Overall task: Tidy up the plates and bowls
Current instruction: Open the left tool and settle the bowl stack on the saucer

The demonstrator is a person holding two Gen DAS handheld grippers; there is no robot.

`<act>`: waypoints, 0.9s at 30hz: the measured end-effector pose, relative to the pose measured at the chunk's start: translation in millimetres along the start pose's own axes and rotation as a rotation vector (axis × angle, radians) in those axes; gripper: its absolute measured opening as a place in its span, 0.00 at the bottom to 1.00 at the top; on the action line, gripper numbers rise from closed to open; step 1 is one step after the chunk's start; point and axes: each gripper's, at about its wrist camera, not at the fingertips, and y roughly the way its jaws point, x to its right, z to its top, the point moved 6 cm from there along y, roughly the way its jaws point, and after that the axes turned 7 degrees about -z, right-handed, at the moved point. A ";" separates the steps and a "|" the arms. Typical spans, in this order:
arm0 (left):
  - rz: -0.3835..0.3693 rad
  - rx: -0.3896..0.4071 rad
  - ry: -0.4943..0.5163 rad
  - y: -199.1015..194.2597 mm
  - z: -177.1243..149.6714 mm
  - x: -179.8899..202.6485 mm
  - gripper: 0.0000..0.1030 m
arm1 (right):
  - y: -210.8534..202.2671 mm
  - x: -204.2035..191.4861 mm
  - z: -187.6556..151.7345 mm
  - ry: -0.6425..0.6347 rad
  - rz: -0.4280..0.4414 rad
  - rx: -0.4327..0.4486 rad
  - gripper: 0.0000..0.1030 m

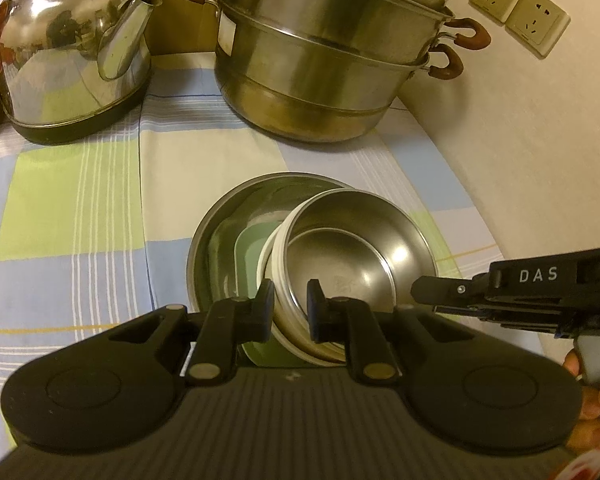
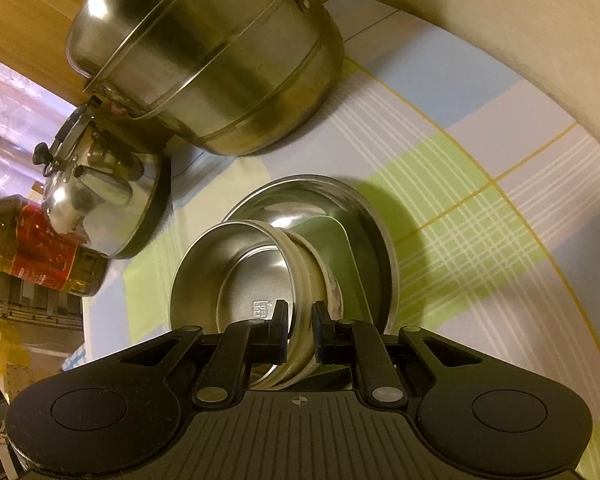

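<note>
A small steel bowl point(image 1: 352, 248) with a white outer band sits tilted in a pale green dish point(image 1: 249, 256), which lies in a large steel basin point(image 1: 220, 224). My left gripper point(image 1: 290, 308) is shut on the bowl's near rim, one finger inside and one outside. My right gripper point(image 2: 300, 330) is shut on the same bowl's point(image 2: 236, 272) rim from the other side; it also shows in the left wrist view point(image 1: 432, 290) at the bowl's right edge. The green dish point(image 2: 332, 240) and the basin point(image 2: 372, 216) show behind the bowl.
A big steel steamer pot point(image 1: 320, 52) and a steel kettle point(image 1: 76, 56) stand at the back of the checked tablecloth point(image 1: 80, 220). An oil bottle point(image 2: 32, 248) stands left of the kettle. A cream wall point(image 1: 520, 140) with sockets point(image 1: 520, 8) borders the right.
</note>
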 end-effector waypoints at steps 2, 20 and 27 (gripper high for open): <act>0.000 0.001 0.002 0.1 0.0 -0.3 0.14 | 0.2 -0.1 -0.5 -0.001 -0.003 -0.001 0.12; -0.004 0.014 0.005 -3.8 0.4 -0.1 0.14 | -0.2 -2.9 -2.1 -0.041 -0.017 0.013 0.13; 0.008 0.115 0.042 -36.2 7.1 8.3 0.16 | -27.5 -12.0 -3.9 -0.092 0.055 0.122 0.55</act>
